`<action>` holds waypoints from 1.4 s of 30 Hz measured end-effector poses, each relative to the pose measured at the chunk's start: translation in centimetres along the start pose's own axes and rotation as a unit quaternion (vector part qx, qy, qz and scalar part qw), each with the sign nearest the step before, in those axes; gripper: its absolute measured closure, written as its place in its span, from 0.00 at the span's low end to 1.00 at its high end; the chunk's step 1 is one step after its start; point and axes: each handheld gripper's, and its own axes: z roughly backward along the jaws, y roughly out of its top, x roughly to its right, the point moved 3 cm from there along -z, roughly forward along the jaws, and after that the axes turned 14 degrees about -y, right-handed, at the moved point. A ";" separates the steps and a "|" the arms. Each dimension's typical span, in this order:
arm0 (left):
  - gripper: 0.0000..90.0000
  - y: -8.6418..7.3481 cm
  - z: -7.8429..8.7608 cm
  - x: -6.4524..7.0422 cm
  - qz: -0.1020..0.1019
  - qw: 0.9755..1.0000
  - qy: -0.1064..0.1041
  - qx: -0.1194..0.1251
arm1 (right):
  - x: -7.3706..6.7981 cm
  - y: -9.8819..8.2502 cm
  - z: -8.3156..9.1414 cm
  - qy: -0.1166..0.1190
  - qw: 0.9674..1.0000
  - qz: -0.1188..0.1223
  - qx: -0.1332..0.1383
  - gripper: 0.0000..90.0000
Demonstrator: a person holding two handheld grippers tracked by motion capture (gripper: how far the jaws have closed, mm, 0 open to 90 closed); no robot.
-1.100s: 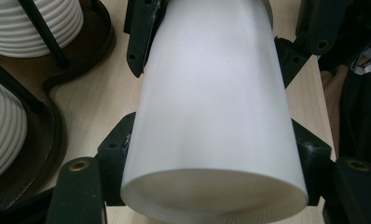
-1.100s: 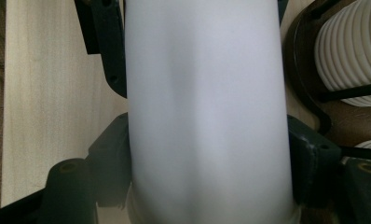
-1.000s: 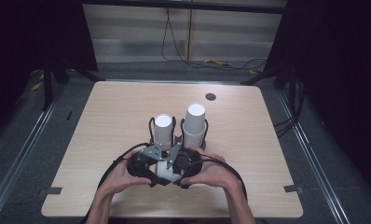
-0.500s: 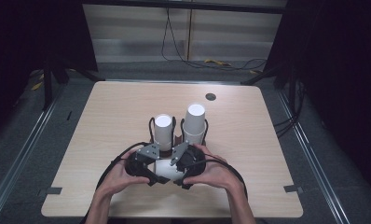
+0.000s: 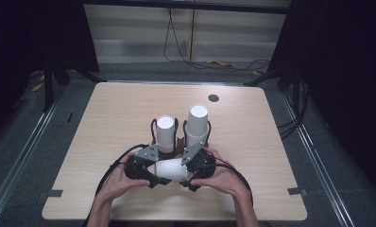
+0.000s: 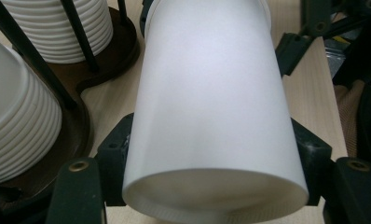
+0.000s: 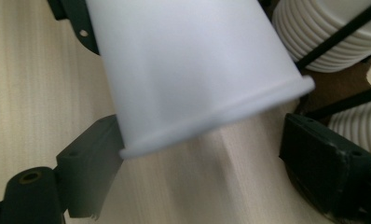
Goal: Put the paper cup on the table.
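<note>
Lying on its side: the white cup hung just above the near middle of the worktop, between the two hands.
Long axis: it ran left to right; in the left gripper view the open mouth faced that camera.
Left gripper: its fingers were clamped on the cup's walls near the mouth, one on each side.
Right gripper: its fingers had just been opening; in the right gripper view one finger sat against the cup's base rim and the other stood clear, so the cup lay between them unpressed.
Nearer hand: the left carried the cup alone, by my reading; the right looked to be letting go at the base end.
Beyond the cup: a dark holder stood just behind the grippers with two upside-down stacks, the shorter stack left, the taller stack right.
Far right of worktop: a small dark disc.
Writing: none readable; the cup was plain white.
</note>
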 end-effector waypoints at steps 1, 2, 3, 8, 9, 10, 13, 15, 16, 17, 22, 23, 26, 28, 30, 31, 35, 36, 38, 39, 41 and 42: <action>0.37 0.0 0.0 0.1 -0.001 1.000 -0.003 0.008 | 0.2 -0.3 0.1 -0.010 1.000 -0.008 0.007 0.16; 0.37 0.1 0.2 0.2 -0.002 1.000 0.000 0.015 | 0.2 -0.4 0.1 -0.009 1.000 -0.013 0.010 0.16; 0.37 0.1 0.2 0.2 -0.002 1.000 0.000 0.016 | 0.2 -0.5 0.1 -0.005 1.000 -0.014 0.012 0.16; 0.37 -0.1 0.3 0.3 -0.001 0.999 0.003 0.032 | 0.3 -0.9 0.5 -0.006 0.999 -0.025 0.019 0.16; 0.37 -0.2 0.3 0.3 0.001 0.999 0.002 0.045 | 0.3 -1.0 0.5 -0.003 0.999 -0.025 0.023 0.16; 0.37 -0.2 0.3 0.3 0.001 0.999 0.002 0.045 | 0.3 -1.1 0.6 -0.003 0.999 -0.031 0.025 0.15; 0.36 -0.4 0.3 0.3 -0.003 0.998 0.004 0.058 | 0.3 -1.5 0.8 -0.011 0.998 -0.038 0.043 0.16; 0.36 -0.4 0.3 0.3 -0.003 0.998 0.004 0.064 | 0.3 -2.0 0.7 -0.010 0.998 -0.046 0.048 0.16; 0.36 -0.4 0.3 0.3 -0.002 0.998 0.003 0.070 | 0.2 -2.3 0.6 -0.012 0.998 -0.049 0.048 0.17; 0.36 -0.4 0.3 0.3 -0.002 0.998 0.003 0.070 | 0.2 -2.5 0.6 -0.017 0.997 -0.052 0.049 0.17; 0.36 -0.7 0.1 0.4 -0.007 0.997 0.010 0.082 | 0.1 -3.2 0.8 -0.011 0.995 -0.072 0.072 0.18; 0.36 -0.7 0.1 0.5 -0.010 0.996 0.014 0.088 | 0.0 -3.6 0.8 -0.009 0.993 -0.082 0.087 0.18; 0.36 -0.9 0.0 0.8 -0.011 0.995 0.009 0.094 | -0.1 -3.9 0.8 -0.011 0.991 -0.089 0.095 0.18; 0.36 -1.0 -0.1 0.7 -0.010 0.995 0.011 0.094 | -0.1 -4.1 0.8 -0.009 0.989 -0.098 0.107 0.18; 0.36 -1.0 -0.3 0.7 -0.011 0.995 0.009 0.097 | -0.2 -4.4 0.8 -0.003 0.987 -0.108 0.120 0.18; 0.36 -1.0 -0.3 0.8 -0.010 0.995 0.007 0.099 | -0.2 -4.4 0.9 -0.001 0.986 -0.109 0.124 0.18; 0.36 -1.0 -0.3 0.8 -0.014 0.995 0.007 0.103 | -0.3 -4.3 1.0 0.003 0.984 -0.113 0.136 0.18; 0.36 -1.1 -0.3 0.8 -0.012 0.994 0.006 0.111 | -0.4 -4.3 1.1 0.010 0.982 -0.118 0.147 0.18; 0.36 -1.2 -0.3 0.8 -0.012 0.993 0.007 0.115 | -0.4 -4.3 1.2 0.011 0.981 -0.120 0.153 0.18; 0.36 -1.3 -0.3 0.8 -0.013 0.992 0.007 0.123 | -0.5 -4.3 1.2 0.012 0.980 -0.121 0.157 0.18; 0.36 -1.6 -0.4 0.9 -0.012 0.991 0.006 0.135 | -0.5 -4.3 1.2 0.012 0.979 -0.122 0.164 0.18; 0.36 -1.6 -0.4 0.9 -0.012 0.991 0.006 0.135 | -0.5 -4.3 1.2 0.012 0.977 -0.127 0.169 0.18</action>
